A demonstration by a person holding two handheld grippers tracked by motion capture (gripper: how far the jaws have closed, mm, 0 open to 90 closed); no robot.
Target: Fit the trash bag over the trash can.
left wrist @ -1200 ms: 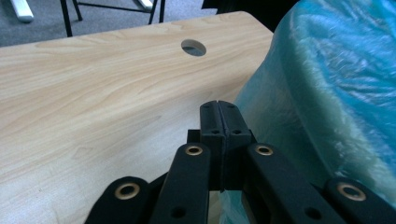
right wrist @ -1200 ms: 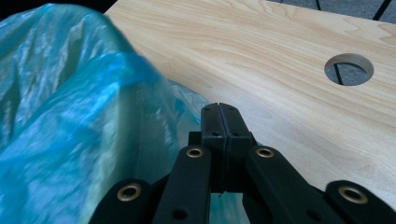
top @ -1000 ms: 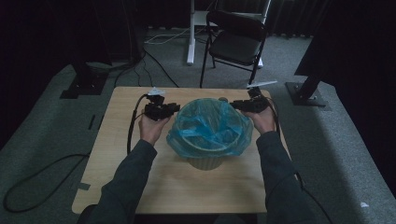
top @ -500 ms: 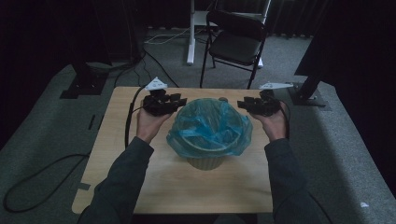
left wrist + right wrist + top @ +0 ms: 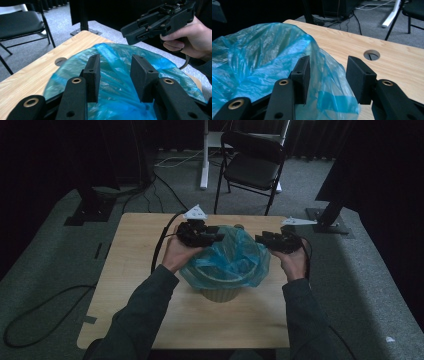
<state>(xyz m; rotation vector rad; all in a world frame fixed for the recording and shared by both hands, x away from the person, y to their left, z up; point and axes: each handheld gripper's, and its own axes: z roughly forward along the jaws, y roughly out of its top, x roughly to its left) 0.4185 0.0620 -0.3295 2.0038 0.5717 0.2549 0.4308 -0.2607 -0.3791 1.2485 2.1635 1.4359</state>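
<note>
A blue plastic bag [image 5: 227, 262] lines a small pale bin [image 5: 220, 294] at the middle of the wooden table [image 5: 130, 270], its rim puffed out over the bin's top. My left gripper [image 5: 216, 238] hovers at the bag's far left rim, open, with the bag [image 5: 115, 100] spread below and beyond its jaws. My right gripper [image 5: 261, 239] is at the bag's right rim, open, and a fold of the bag [image 5: 332, 95] lies between its jaws untouched by the right one. The right gripper [image 5: 132, 32] also shows in the left gripper view, held by a hand [image 5: 190, 40].
A round cable hole [image 5: 371, 54] sits in the table behind the bag. A black folding chair [image 5: 252, 167] and a white stand leg [image 5: 204, 170] stand beyond the table's far edge. Cables trail over the grey carpet at the left.
The left gripper has moved right, over the bag's far left rim. The right gripper has shifted slightly down along the right rim. The bag's rim looks more gathered.
</note>
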